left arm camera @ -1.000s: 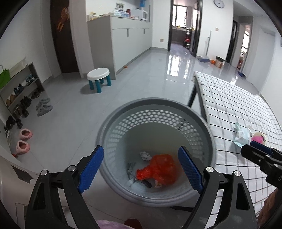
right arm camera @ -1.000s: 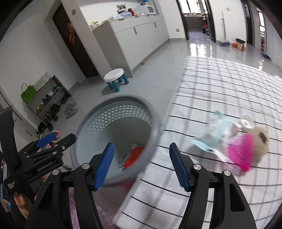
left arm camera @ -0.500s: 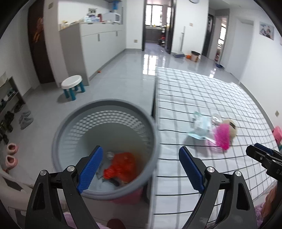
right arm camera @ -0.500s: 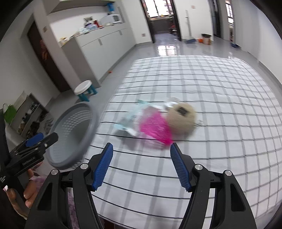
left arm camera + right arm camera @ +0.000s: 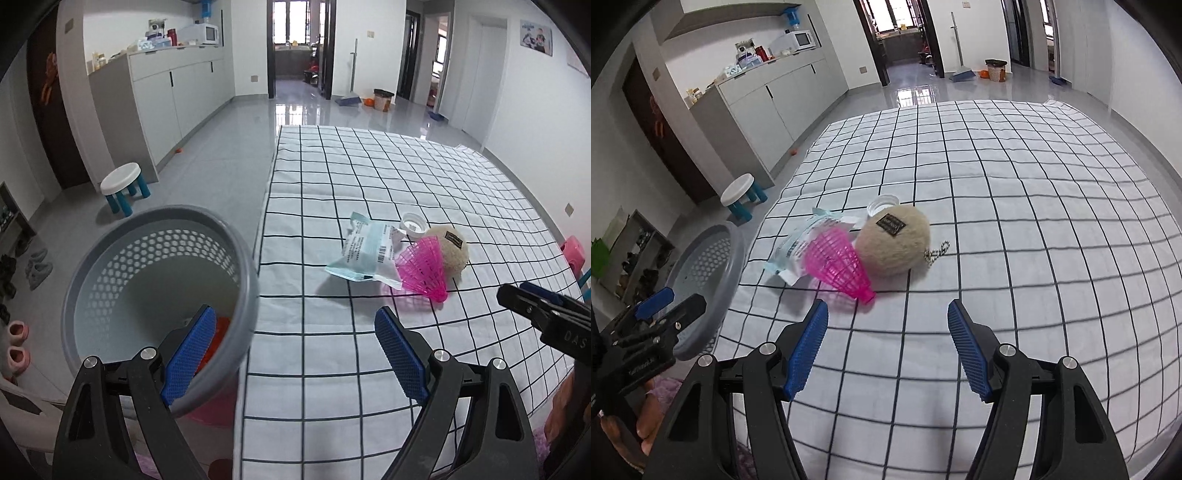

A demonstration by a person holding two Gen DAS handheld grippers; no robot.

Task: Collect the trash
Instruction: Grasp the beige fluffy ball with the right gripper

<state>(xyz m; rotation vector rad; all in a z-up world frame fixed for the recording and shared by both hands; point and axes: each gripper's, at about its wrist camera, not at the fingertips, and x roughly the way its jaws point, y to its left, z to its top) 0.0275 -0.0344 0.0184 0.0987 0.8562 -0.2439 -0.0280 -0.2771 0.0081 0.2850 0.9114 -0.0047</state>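
Observation:
A small pile lies on the checked tablecloth (image 5: 332, 369): a pale blue-white plastic wrapper (image 5: 364, 254) (image 5: 798, 245), a pink plastic shuttlecock (image 5: 424, 271) (image 5: 840, 264), a beige plush ball with a chain (image 5: 450, 251) (image 5: 894, 245) and a white bottle cap (image 5: 413, 224) (image 5: 882, 202). A grey perforated basket (image 5: 110, 266) (image 5: 701, 258) stands left of the table with orange trash (image 5: 218, 339) inside. My left gripper (image 5: 295, 350) is open and empty over the table's left edge. My right gripper (image 5: 888, 343) is open and empty, just short of the shuttlecock.
A white stool with blue legs (image 5: 123, 184) stands on the grey floor beyond the basket. Grey cabinets (image 5: 177, 96) line the left wall. A shoe rack (image 5: 631, 254) and slippers (image 5: 16, 343) are at far left. A pink object (image 5: 574, 253) sits past the table's right edge.
Both grippers have swung right, from over the basket to over the table. The pile now lies ahead of the right gripper. Both stay open and empty.

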